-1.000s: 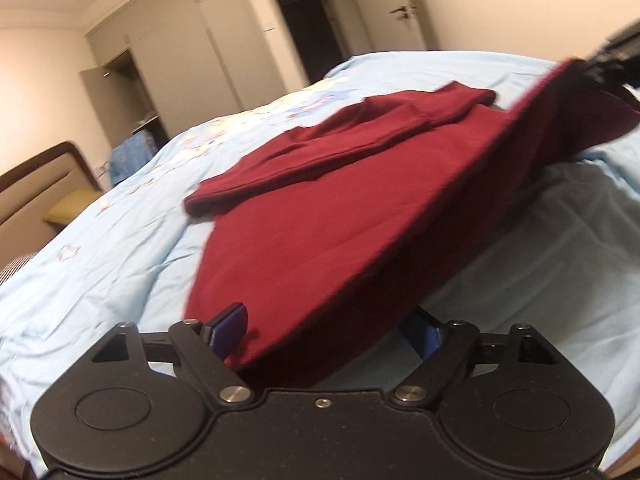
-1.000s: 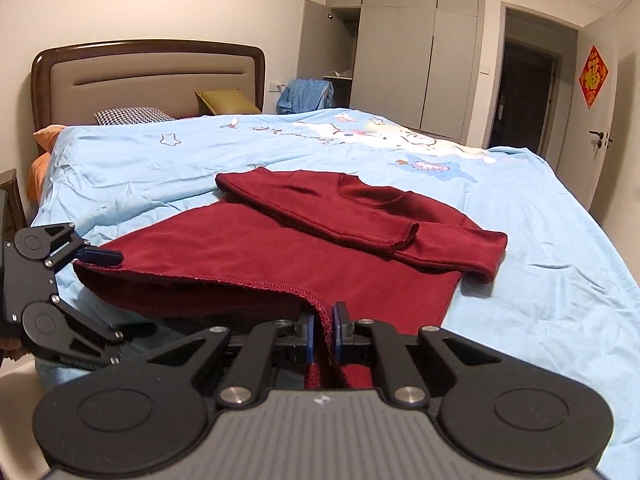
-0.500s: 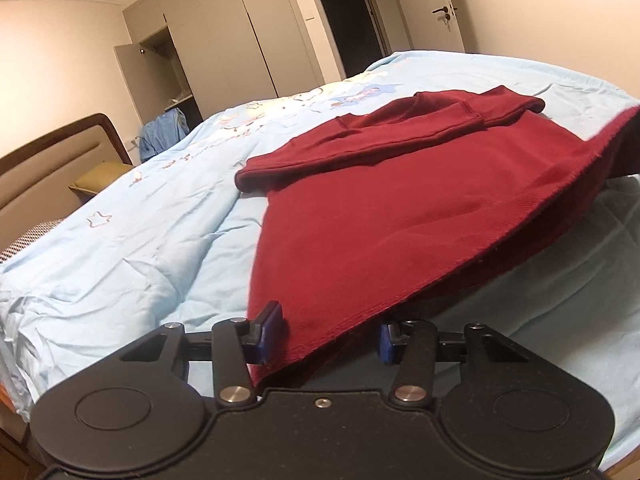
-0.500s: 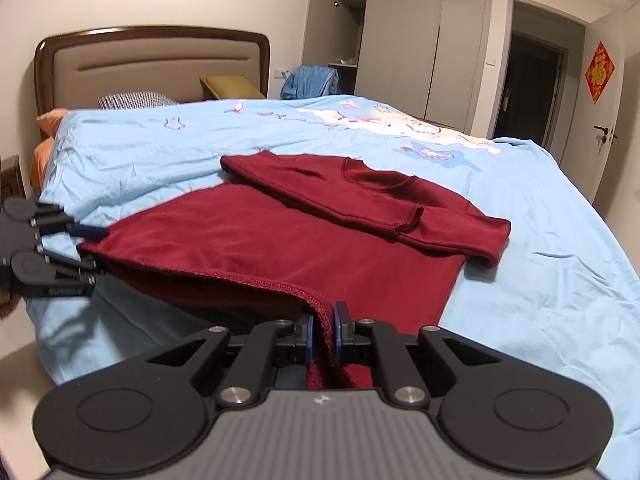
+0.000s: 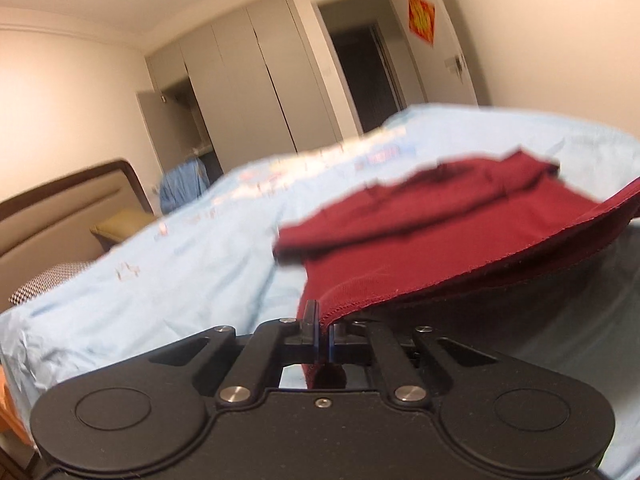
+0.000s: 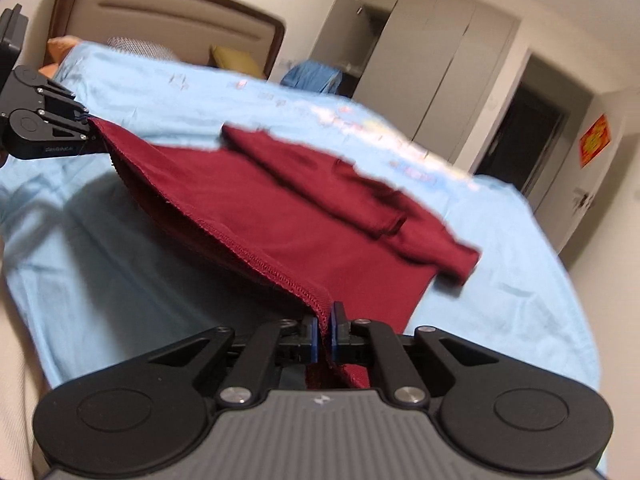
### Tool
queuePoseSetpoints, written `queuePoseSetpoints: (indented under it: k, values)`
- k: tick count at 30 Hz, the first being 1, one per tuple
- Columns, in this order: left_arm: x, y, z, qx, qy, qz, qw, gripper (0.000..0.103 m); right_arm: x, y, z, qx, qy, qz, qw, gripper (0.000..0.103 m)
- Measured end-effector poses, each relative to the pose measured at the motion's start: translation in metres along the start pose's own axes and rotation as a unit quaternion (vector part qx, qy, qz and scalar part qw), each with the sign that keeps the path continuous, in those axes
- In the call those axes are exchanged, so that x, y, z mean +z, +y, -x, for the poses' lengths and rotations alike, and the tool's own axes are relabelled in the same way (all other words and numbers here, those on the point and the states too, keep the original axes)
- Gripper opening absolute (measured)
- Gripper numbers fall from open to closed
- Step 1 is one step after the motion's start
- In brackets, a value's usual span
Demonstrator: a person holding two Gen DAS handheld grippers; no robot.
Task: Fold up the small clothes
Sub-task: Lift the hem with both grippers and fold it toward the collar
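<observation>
The left gripper is now clamping the near hem of the dark red top; its jaws have just been closing, from wide apart around the cloth to pinching that corner of the hem between the pads. The right gripper is pinching the other corner of the same hem, tightly shut on the cloth as before. Between the two, the hem is hanging as a raised, slightly sagging edge above the near edge of the bed, where a second ago it was drooping lower on the left side.

Farther in, the body of the top is lying flat on the light blue cover, toward the middle of the bed, with its sleeves folded across the chest.

With both bottom corners held, the next fold looks ready: carrying the hem away toward the collar. Both views are blurred, so finer detail is unclear.

Beyond the bed are the headboard and the wardrobe.
</observation>
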State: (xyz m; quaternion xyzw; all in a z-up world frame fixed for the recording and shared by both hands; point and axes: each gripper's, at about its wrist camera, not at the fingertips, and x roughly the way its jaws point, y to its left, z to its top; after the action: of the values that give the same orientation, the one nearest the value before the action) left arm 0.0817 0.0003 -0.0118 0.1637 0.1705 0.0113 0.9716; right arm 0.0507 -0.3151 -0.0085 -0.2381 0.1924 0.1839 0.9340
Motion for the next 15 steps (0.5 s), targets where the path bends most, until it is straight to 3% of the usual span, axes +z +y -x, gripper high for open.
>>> queuePoseSetpoints:
  k: [9,15]
  values:
    - [0.049,0.017,0.055,-0.020,-0.088,0.037,0.9952,0.003,0.031,-0.020,0.057,-0.067,-0.092,-0.001,0.993,0.006]
    - [0.072,0.031,0.099,-0.041,-0.124,0.057,0.9898,0.003,0.045,-0.028,0.109,-0.084,-0.134,-0.027,0.987,0.006]
